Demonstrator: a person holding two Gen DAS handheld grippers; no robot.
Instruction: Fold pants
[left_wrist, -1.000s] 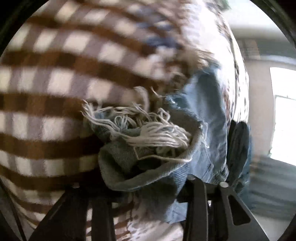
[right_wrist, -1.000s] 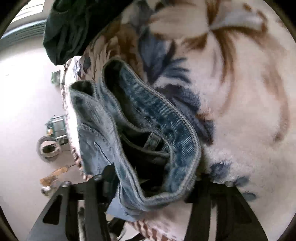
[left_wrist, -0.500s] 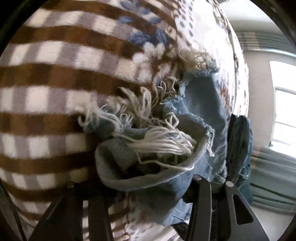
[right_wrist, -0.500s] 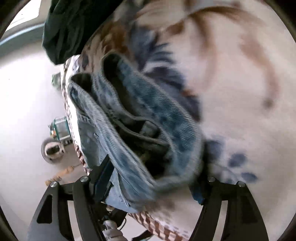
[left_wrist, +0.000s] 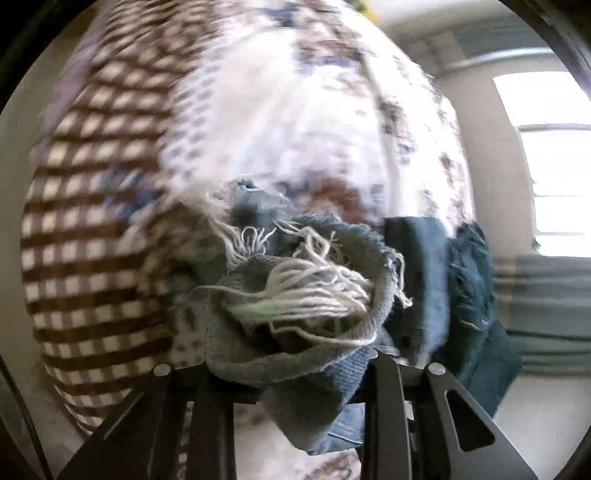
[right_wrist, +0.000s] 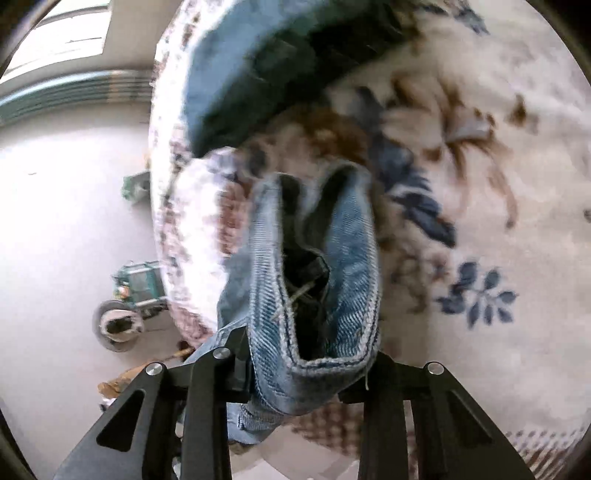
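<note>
Left gripper (left_wrist: 295, 365): jaws clenched on the frayed, white-threaded hem of the light blue denim pants (left_wrist: 295, 295); right gripper (right_wrist: 299, 365): jaws clenched on the stitched denim waistband (right_wrist: 314, 280); pants held bunched above the fleecy blanket with brown checks and blue flowers (left_wrist: 92, 221); dark teal folded garment (right_wrist: 258, 55) lies beside. Judged step: carrying hem towards waistband for a fold. Next move calls for laying both ends down squarely, layers aligned. No brand, label or writing legible.
</note>
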